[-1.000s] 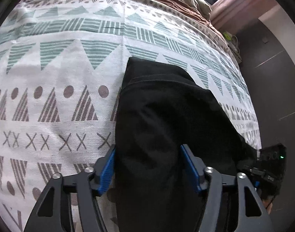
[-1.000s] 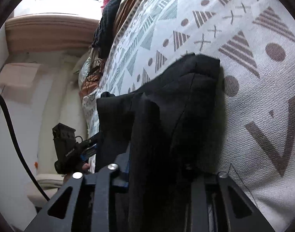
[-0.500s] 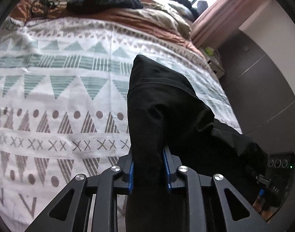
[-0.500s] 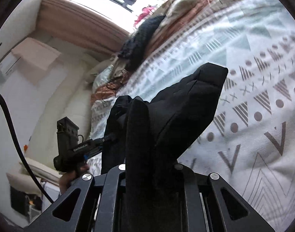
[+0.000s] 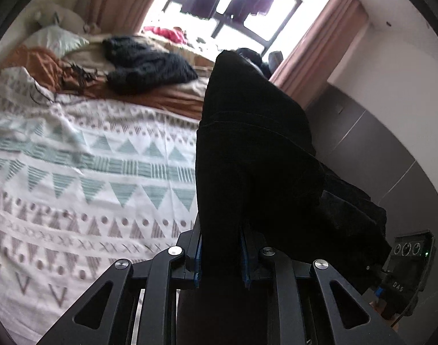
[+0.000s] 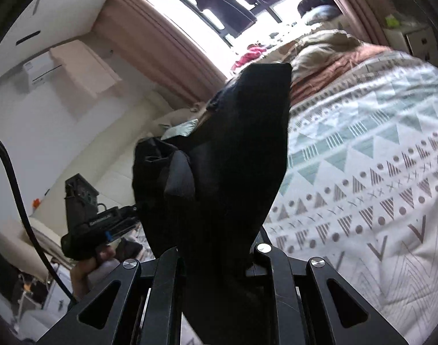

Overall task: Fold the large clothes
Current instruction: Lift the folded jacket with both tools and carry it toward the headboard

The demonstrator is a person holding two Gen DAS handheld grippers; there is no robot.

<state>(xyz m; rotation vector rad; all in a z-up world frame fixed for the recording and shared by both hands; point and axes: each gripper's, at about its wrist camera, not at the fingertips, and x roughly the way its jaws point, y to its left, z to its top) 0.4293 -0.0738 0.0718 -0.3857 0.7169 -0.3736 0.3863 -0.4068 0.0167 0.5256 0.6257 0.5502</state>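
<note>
Black cloth fills the middle of both wrist views: the black garment [image 5: 256,155] is pinched between the blue pads [image 5: 198,254] of the left gripper [image 5: 221,254], whose jaws are closing on the fabric, and it is held up above the patterned bedspread [image 5: 84,178]. In the right wrist view the same garment [image 6: 236,155] is clamped in the right gripper [image 6: 219,256], its jaws drawn in tight on the folds, with one corner raised toward the window [image 6: 233,3]. The garment is seen stretched between the two grippers, clear of the bed. A dark heap of clothing [image 5: 147,67] is seen further up the bed, near a pale pillow [image 5: 56,38], well apart from the lifted garment.
</note>
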